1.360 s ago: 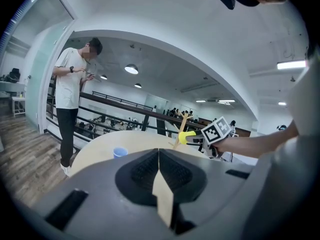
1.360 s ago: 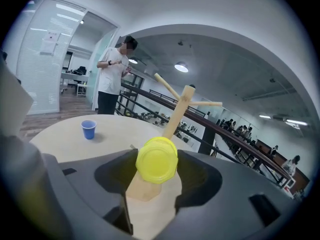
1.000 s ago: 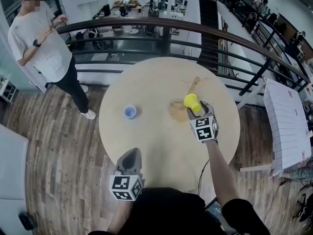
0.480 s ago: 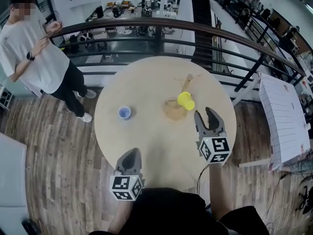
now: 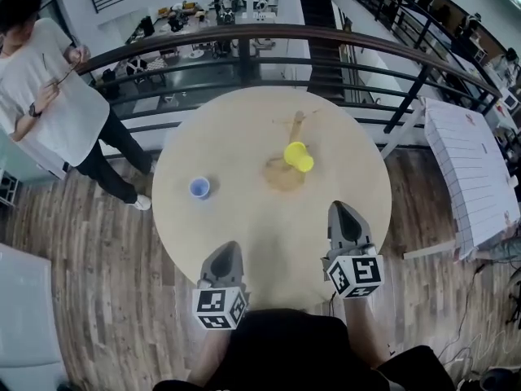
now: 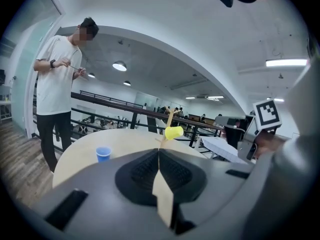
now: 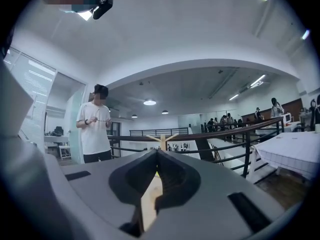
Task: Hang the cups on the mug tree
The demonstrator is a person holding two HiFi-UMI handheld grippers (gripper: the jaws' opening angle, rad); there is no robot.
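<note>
- The left gripper (image 5: 225, 251) was held over the near edge of the round wooden surface (image 5: 244, 222), its jaws pressed fully together with nothing between them; the left gripper view showed the two pads meeting in one thin line.
- The right gripper (image 5: 343, 211) was held over the near right part of the surface. Its jaws had just been closing and now met, and nothing was caught between them.
- The yellow cup (image 5: 298, 156) hung on its side from a branch of the mug tree (image 5: 295, 127), off the surface, with its mouth turned away from the stem in the left gripper view.
- The mug tree stood upright on its round base towards the far side of the surface, well apart from both grippers.
- The blue cup (image 5: 199, 187) stood upright on the surface, left of the mug tree in the head view, well apart from it and touched by neither gripper.
- A person in a white T-shirt and dark trousers (image 5: 50, 96) stood on the wooden floor (image 5: 98, 243) beyond the left side of the surface, both hands raised to the chest.
- A dark curved railing (image 5: 244, 37) ran behind the surface, and a white gridded board (image 5: 468, 177) lay to the right of it.
</note>
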